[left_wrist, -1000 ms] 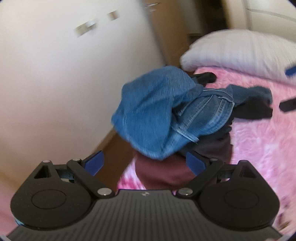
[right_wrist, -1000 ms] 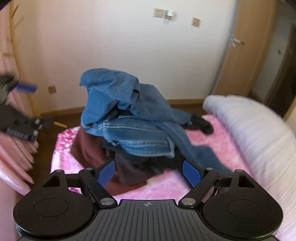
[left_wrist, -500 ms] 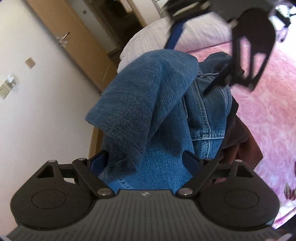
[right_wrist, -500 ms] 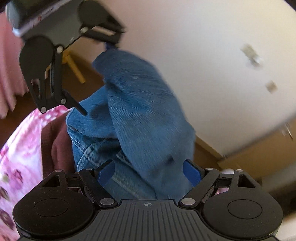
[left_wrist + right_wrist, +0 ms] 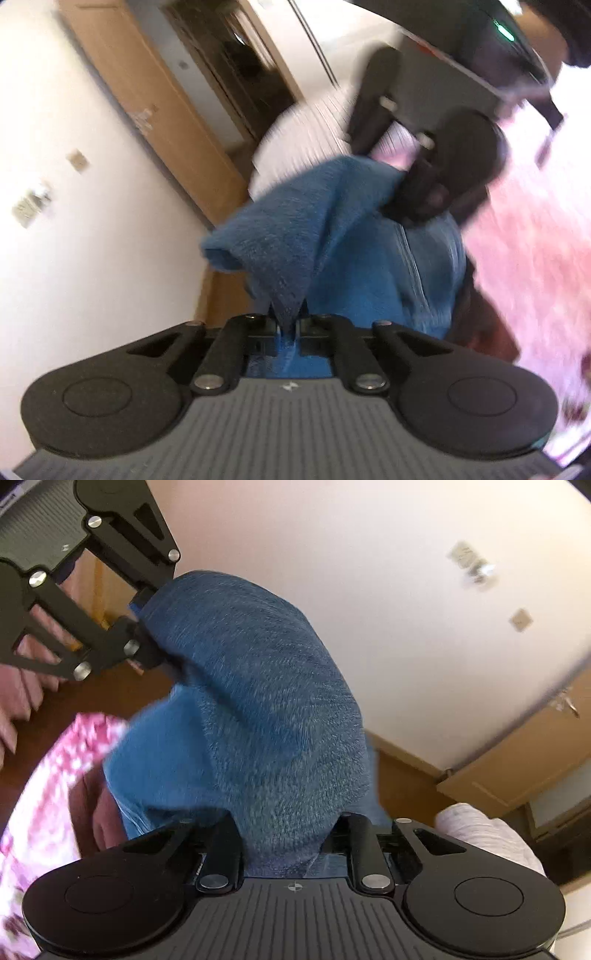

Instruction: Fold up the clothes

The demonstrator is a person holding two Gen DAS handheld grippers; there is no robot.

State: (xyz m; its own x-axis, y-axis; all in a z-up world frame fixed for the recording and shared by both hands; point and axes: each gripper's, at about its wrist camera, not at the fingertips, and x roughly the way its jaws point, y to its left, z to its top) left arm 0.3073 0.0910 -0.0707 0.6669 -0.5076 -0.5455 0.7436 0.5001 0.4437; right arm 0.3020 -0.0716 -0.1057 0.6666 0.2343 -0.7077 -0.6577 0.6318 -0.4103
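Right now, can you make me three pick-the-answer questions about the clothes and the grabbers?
1. Where does the bunched part of the blue jeans sit?
A. between the two grippers
B. on the floor
C. on the pillow

2. What colour is the bedspread?
A. green
B. pink
C. grey

3. What is the left gripper doing?
A. hanging open over the bed
B. holding a white sock
C. pinching denim

Answers:
1. A: the denim runs from the right gripper up to the left gripper.
2. B: pink, patterned cloth lies beside the clothes pile.
3. C: a point of blue cloth is squeezed between its closed fingers.
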